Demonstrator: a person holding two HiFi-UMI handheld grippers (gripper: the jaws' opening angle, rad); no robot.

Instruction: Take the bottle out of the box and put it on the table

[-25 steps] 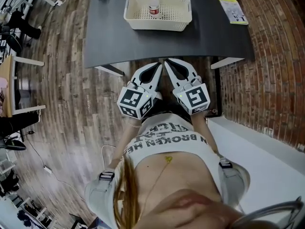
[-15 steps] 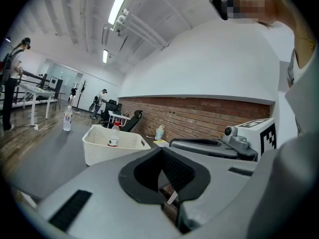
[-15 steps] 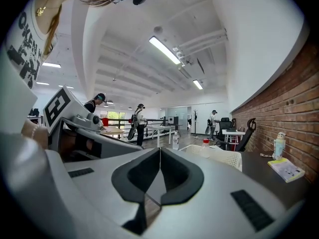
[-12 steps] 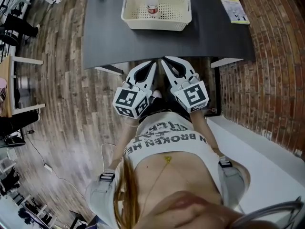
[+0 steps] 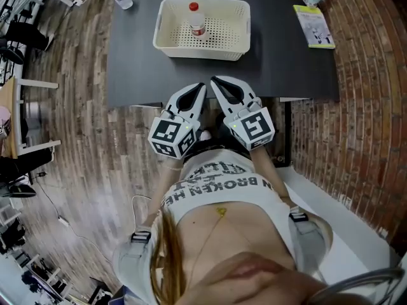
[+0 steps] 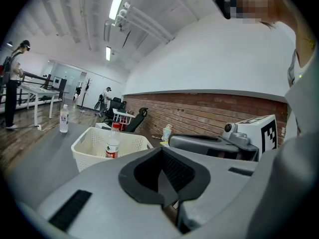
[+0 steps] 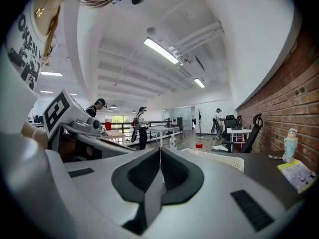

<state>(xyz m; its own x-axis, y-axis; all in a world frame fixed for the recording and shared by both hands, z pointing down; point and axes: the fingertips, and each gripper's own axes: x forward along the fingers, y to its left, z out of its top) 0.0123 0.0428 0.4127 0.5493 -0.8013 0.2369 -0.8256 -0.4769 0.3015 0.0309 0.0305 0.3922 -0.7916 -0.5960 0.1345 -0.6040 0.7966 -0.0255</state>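
Bottle (image 5: 197,19) upright inside the box (image 5: 201,51) on the worktop (image 5: 280,68). Left claw (image 5: 201,88) and right claw (image 5: 215,81) clamped closed, empty, short of the box, tips perhaps touching.

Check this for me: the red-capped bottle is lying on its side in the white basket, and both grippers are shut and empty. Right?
Not quite. The bottle stands upright in the basket, not on its side, as the left gripper view shows. The left gripper and right gripper are indeed shut and empty.
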